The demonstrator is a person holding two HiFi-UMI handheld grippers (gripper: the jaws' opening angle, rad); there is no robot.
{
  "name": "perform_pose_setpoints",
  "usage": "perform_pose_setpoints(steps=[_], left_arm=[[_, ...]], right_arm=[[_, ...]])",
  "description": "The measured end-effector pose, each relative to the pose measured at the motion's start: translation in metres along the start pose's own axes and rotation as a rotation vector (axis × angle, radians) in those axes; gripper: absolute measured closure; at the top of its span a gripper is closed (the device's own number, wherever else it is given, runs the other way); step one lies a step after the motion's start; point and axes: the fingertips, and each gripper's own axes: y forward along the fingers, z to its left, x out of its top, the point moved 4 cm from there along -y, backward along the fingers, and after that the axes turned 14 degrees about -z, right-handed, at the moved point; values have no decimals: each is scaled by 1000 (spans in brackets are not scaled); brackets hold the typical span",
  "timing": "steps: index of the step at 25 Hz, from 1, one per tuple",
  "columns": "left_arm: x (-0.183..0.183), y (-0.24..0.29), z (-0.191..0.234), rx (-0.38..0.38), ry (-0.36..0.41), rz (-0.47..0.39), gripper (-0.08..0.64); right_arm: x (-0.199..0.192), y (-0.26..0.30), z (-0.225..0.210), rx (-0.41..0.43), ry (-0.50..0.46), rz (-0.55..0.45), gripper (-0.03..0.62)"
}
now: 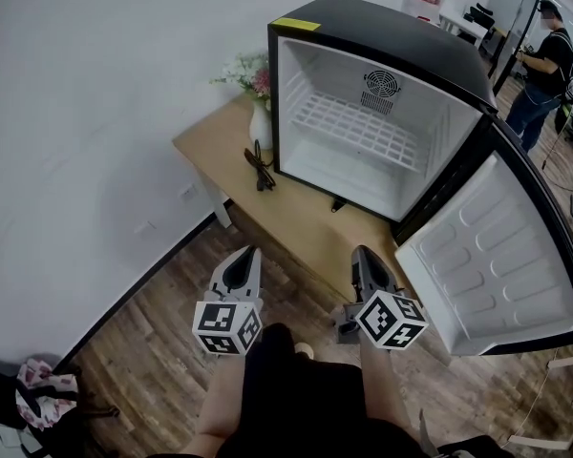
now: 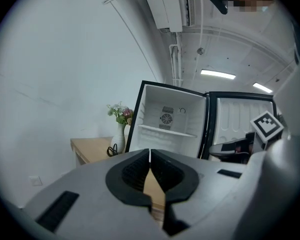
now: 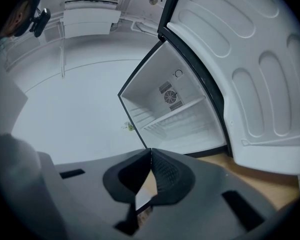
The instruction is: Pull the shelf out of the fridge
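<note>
A small black fridge [image 1: 382,41] stands on a low wooden table [image 1: 296,222] with its door [image 1: 492,246] swung wide open to the right. Inside, a white wire shelf [image 1: 349,127] lies flat across the middle of the white cavity; it also shows as the shelf [image 2: 167,130] and the shelf [image 3: 177,115]. My left gripper [image 1: 245,256] and right gripper [image 1: 363,256] hover side by side in front of the table, well short of the fridge. Both are shut with nothing between the jaws, as the left gripper [image 2: 150,156] and right gripper [image 3: 150,156] show up close.
A white vase of flowers [image 1: 258,113] and a black cable [image 1: 261,170] sit on the table left of the fridge. The open door blocks the right side. A person [image 1: 544,74] stands far back right. A bag [image 1: 38,394] lies on the wooden floor at lower left.
</note>
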Motion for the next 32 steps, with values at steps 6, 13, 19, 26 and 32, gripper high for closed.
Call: perform_pose_setpoints(steps=[6, 13, 19, 26, 32], left_arm=[[-9, 2, 0, -10, -30, 15, 549], [-17, 22, -5, -68, -51, 37, 549], [-19, 53, -2, -113, -77, 54, 549], [-22, 92, 2, -158, -97, 87, 549], [-26, 125, 8, -171, -179, 100, 549]], right_arm=[[-2, -7, -6, -29, -5, -1, 600], [-1, -3, -19, -86, 7, -24, 600], [2, 12, -27, -128, 32, -46, 600], [10, 34, -40, -180, 65, -88, 600], [17, 58, -51, -202, 99, -153, 600]])
